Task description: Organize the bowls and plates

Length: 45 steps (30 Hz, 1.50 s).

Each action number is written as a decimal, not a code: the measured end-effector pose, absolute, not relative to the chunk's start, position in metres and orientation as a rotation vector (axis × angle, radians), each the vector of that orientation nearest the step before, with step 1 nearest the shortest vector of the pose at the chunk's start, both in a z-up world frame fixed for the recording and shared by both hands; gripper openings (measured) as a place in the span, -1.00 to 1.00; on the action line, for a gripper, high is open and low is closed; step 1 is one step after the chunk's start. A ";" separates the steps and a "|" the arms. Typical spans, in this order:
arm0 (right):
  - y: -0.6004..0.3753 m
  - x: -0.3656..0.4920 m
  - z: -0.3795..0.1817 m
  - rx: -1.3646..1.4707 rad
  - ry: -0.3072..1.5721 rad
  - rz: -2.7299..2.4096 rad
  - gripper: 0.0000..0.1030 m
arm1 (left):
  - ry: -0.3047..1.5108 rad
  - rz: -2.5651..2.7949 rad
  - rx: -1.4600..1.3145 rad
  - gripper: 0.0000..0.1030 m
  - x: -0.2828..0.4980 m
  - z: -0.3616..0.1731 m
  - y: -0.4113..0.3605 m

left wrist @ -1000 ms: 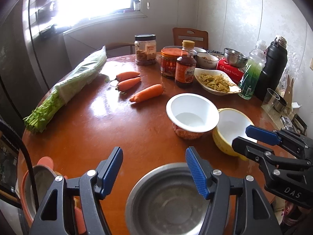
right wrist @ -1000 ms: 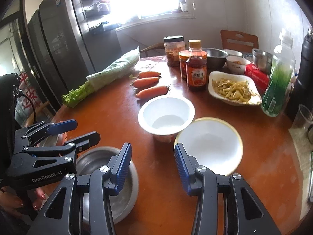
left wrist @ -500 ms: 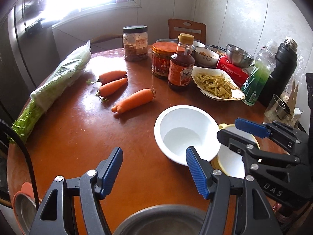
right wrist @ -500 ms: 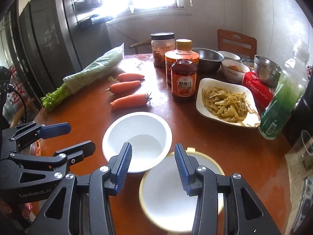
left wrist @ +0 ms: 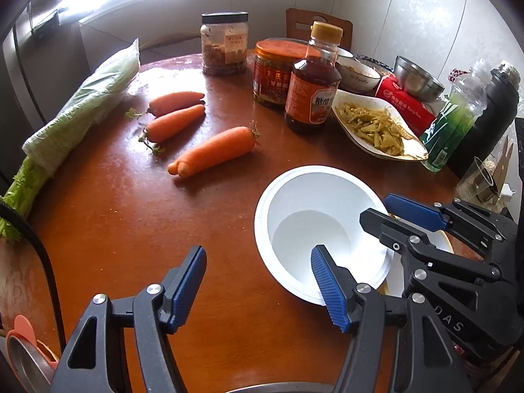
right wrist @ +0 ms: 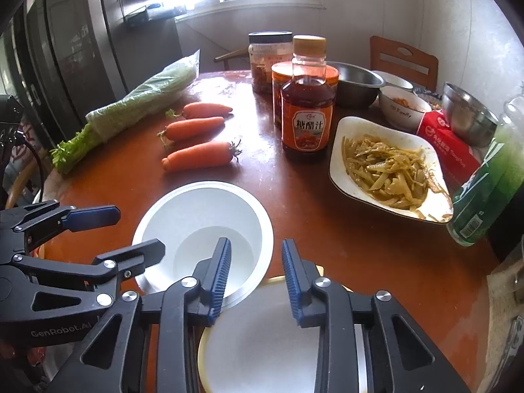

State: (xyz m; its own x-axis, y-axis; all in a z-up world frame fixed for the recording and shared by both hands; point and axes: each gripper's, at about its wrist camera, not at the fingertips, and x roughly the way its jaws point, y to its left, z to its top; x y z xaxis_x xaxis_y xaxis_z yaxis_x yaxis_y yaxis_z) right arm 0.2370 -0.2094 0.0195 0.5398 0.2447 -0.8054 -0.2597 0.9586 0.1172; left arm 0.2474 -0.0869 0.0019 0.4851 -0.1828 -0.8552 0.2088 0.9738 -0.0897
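Both tongs hang low over the near side of the round brown table. Left tongs are spread wide, with one finger over the near rim of the white bowl and the other over bare table; nothing is pinched. Right tongs have just been closing, but a gap still shows, and the pads press on nothing. Their left finger sits over the white bowl's rim and the right one over the yellow-rimmed bowl, which sits just beside the white bowl, at the near edge. Open table lies to the left of the bowls. Three carrots lie past that, and a bag of greens runs along the left edge. At the back stand two jars, one sauce bottle, one dish of yellow strips and one green bottle, packed close together
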 end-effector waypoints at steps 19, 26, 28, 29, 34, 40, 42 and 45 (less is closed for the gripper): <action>-0.188 0.235 0.016 -0.031 0.955 0.348 -0.63 | 1.059 -0.277 0.014 -0.44 0.245 -0.004 -0.086; -0.180 0.226 0.032 -0.036 0.926 0.364 -0.63 | 1.035 -0.277 -0.006 -0.44 0.237 0.011 -0.075; -0.178 0.223 0.036 -0.042 0.921 0.367 -0.63 | 1.025 -0.275 -0.011 -0.44 0.233 0.017 -0.071; -0.176 0.222 0.038 -0.046 0.917 0.368 -0.63 | 1.021 -0.275 -0.013 -0.44 0.231 0.019 -0.070; -0.169 0.214 0.048 -0.051 0.901 0.378 -0.62 | 1.001 -0.269 -0.016 -0.44 0.224 0.029 -0.064; -0.163 0.210 0.048 -0.060 0.910 0.381 -0.62 | 1.000 -0.264 -0.013 -0.44 0.217 0.030 -0.060; -0.163 0.210 0.046 -0.057 0.917 0.383 -0.62 | 1.003 -0.263 -0.012 -0.44 0.216 0.028 -0.060; -0.160 0.207 0.045 -0.059 0.921 0.385 -0.62 | 1.010 -0.262 -0.009 -0.44 0.214 0.025 -0.059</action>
